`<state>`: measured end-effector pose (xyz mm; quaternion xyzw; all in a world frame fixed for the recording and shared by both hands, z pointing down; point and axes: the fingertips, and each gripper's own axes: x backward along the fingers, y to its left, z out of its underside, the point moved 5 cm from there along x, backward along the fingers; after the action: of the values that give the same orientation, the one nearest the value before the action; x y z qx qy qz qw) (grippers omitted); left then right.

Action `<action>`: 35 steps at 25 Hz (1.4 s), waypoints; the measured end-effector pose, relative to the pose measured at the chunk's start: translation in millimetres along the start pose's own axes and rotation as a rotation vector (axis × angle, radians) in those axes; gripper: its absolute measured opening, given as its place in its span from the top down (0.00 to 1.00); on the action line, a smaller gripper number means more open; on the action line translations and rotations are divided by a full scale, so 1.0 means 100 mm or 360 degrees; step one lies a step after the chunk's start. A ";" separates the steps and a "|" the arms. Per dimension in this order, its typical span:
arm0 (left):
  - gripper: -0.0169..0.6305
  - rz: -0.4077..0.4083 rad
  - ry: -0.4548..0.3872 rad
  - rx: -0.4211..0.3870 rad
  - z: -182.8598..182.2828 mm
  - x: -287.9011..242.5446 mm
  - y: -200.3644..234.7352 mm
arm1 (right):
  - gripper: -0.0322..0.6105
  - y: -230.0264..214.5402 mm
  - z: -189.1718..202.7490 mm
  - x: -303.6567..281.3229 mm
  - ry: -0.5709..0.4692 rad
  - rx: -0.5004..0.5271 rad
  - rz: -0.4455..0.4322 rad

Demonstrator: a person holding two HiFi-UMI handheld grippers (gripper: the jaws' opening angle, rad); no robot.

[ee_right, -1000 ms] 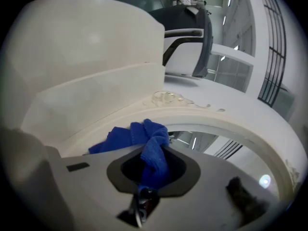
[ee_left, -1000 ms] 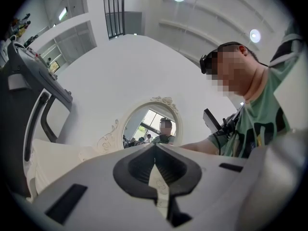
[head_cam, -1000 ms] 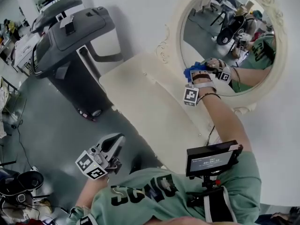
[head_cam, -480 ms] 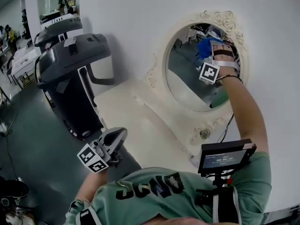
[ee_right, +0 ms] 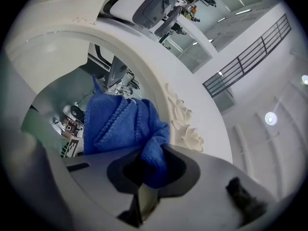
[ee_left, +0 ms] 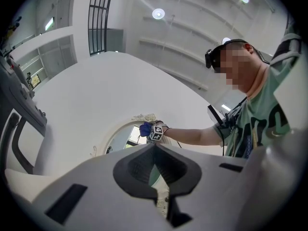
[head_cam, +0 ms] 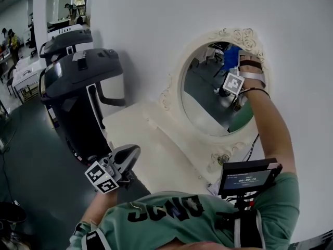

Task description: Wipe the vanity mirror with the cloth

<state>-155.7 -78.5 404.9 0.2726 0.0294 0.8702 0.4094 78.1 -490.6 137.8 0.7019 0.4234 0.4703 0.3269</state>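
The right claw (ee_right: 150, 174) grips the cloth (ee_right: 118, 124) high on the vanity mirror (head_cam: 205, 95) — the left claw (ee_left: 154, 150), closed and empty, hangs low.

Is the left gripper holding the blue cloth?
No, the left gripper has its jaws shut with nothing between them; the blue cloth is clamped in the right gripper.

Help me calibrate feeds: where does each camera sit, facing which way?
Head view: worn on the head, looking steeply down at the oval cream-framed vanity mirror; shows left gripper, right gripper, green shirt.
Left gripper view: rides low, looks up past its shut jaws at mirror and person.
Right gripper view: faces the mirror, jaws shut on the blue terry cloth.
Shared: all show mirror and cloth.
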 end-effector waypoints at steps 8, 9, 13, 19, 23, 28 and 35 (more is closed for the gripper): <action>0.96 0.0001 0.0044 0.0004 0.02 -0.04 0.01 | 0.88 0.19 -0.04 0.06 0.0074 -0.0034 -0.0057; 0.96 -0.0006 0.0052 0.0009 0.03 -0.03 0.02 | 0.88 0.31 -0.10 0.11 0.0047 -0.0046 -0.0092; 0.96 -0.0033 0.0097 0.0058 0.13 0.00 0.01 | 0.88 1.00 -0.43 0.41 -0.0095 -0.0098 -0.0287; 0.96 -0.0077 0.0197 0.0150 0.33 0.04 0.06 | 0.88 2.33 -1.00 1.00 -0.0283 -0.0148 -0.0649; 0.96 -0.0139 0.0275 0.0212 0.46 0.17 0.16 | 0.88 2.93 -1.10 1.33 -0.0212 0.0341 -0.0611; 0.96 -0.0195 0.0350 0.0255 0.57 0.29 0.23 | 0.88 3.74 -1.73 1.82 -0.0479 -0.0286 -0.0793; 0.96 -0.0241 0.0422 0.0268 0.62 0.44 0.24 | 0.88 4.39 -1.65 2.01 -0.0261 0.0203 -0.1094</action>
<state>-164.2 -72.9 483.9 0.1858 0.1763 0.8597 0.4419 89.7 -487.3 647.3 0.5729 0.6357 0.2475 0.4544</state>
